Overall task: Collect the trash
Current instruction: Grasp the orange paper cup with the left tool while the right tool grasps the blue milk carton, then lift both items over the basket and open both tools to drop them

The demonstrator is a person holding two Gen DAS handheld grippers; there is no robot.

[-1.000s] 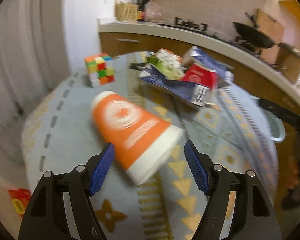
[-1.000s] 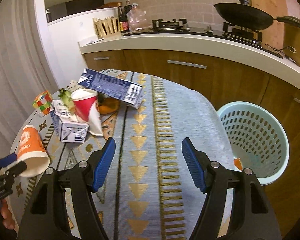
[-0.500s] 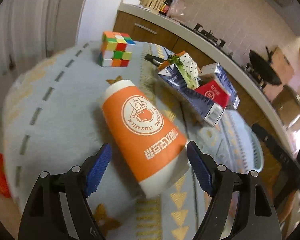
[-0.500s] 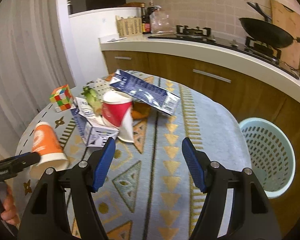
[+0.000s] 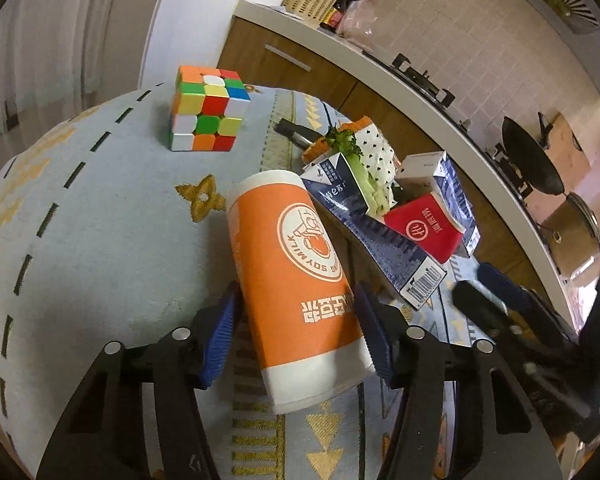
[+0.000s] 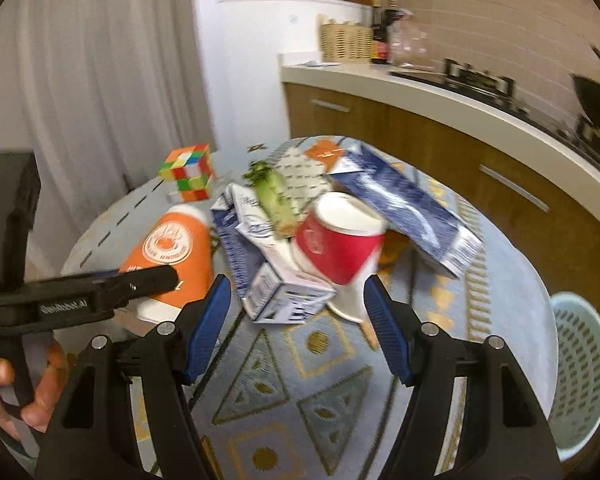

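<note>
Left wrist view has the left gripper (image 5: pixel 296 336) jaws straddling the orange paper soy-milk cup (image 5: pixel 296 276) lying on the desk (image 5: pixel 100 248), not clearly clamped yet. Right gripper (image 6: pixel 296 328) hangs wide open, holding nothing, before the red paper cup (image 6: pixel 336 248) and blue cartons (image 6: pixel 404 200); basically everything's left for the pale blue basket (image 6: pixel 580 380).

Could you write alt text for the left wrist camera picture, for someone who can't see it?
The left hand-held gripper has its blue fingers on either side of an orange paper cup lying on a patterned tablecloth. Behind are cartons, a red cup and a puzzle cube.
</note>
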